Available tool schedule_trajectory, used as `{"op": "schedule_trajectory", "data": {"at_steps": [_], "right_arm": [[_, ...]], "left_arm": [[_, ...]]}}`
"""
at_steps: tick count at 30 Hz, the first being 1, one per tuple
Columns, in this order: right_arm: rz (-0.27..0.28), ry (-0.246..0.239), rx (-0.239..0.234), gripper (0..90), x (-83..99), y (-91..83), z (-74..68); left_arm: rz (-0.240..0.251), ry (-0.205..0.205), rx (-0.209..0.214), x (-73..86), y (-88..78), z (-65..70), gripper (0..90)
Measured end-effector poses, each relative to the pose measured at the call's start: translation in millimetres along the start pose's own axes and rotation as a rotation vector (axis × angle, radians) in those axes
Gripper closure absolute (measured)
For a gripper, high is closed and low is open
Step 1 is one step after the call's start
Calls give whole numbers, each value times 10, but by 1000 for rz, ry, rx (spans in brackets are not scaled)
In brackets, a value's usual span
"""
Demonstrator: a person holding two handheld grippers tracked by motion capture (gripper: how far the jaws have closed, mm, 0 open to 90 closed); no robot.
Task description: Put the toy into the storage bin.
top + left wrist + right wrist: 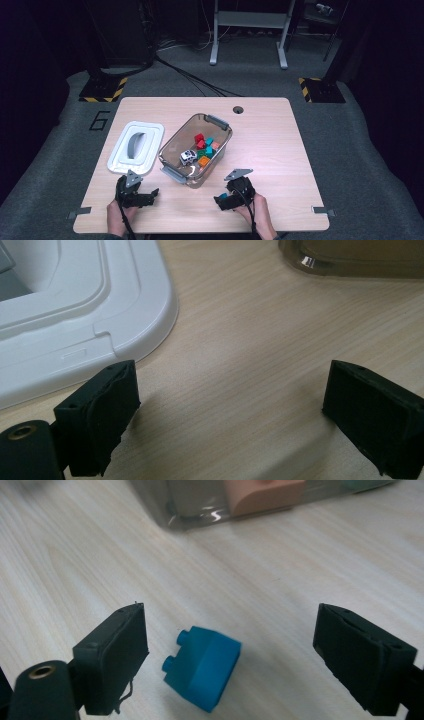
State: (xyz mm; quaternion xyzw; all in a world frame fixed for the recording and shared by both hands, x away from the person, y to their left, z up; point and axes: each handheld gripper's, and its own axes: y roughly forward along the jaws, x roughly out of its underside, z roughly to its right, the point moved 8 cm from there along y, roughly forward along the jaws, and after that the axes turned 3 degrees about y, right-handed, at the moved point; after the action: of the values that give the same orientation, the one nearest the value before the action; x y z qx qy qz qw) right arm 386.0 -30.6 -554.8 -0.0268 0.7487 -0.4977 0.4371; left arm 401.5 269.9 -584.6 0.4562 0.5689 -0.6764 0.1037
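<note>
A blue two-stud brick (pixel 202 666) lies on its side on the wooden table (pixel 300 570), between the wide-apart jaws of my right gripper (pixel 231 625); neither pad touches it. In the high view the right gripper (pixel 221 201) sits low near the table's front edge, with the blue brick (pixel 228 198) at its jaws. My left gripper (pixel 151 196) rests at the front left, open and with nothing in it. Its jaws (pixel 230 415) hover over bare wood beside the white lid (pixel 75 315).
A clear plastic bin (pixel 172 145) stands mid-table, holding several coloured bricks and a small white toy car (pixel 188 156). Its white lid (pixel 150 131) lies flat to its left. The bin's near corner (pixel 200 505) is just beyond the right gripper. A cable hole (pixel 238 109) is at the back.
</note>
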Motion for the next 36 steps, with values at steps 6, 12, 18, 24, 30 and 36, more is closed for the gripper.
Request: {"op": "schedule_trajectory", "data": {"at_steps": [6, 12, 18, 24, 30, 36], "right_arm": [[-28, 0, 24, 178, 121, 98, -66], [-35, -11, 32, 342, 149, 86, -39], [-44, -15, 44, 476, 150, 77, -6], [-51, -19, 54, 560, 149, 71, 35], [-44, -14, 64, 575, 125, 60, 64], [-21, -3, 67, 577, 69, 16, 106]], "left_arm": [[-4, 3, 4, 1, -3, 0, 77], [-4, 0, 3, 1, -2, -1, 76], [-2, 1, 2, -1, -1, -3, 76], [-1, 1, 2, -1, -1, -2, 76], [-1, 1, 2, -1, -1, -2, 77], [-4, 0, 3, 1, -3, 0, 76]]}}
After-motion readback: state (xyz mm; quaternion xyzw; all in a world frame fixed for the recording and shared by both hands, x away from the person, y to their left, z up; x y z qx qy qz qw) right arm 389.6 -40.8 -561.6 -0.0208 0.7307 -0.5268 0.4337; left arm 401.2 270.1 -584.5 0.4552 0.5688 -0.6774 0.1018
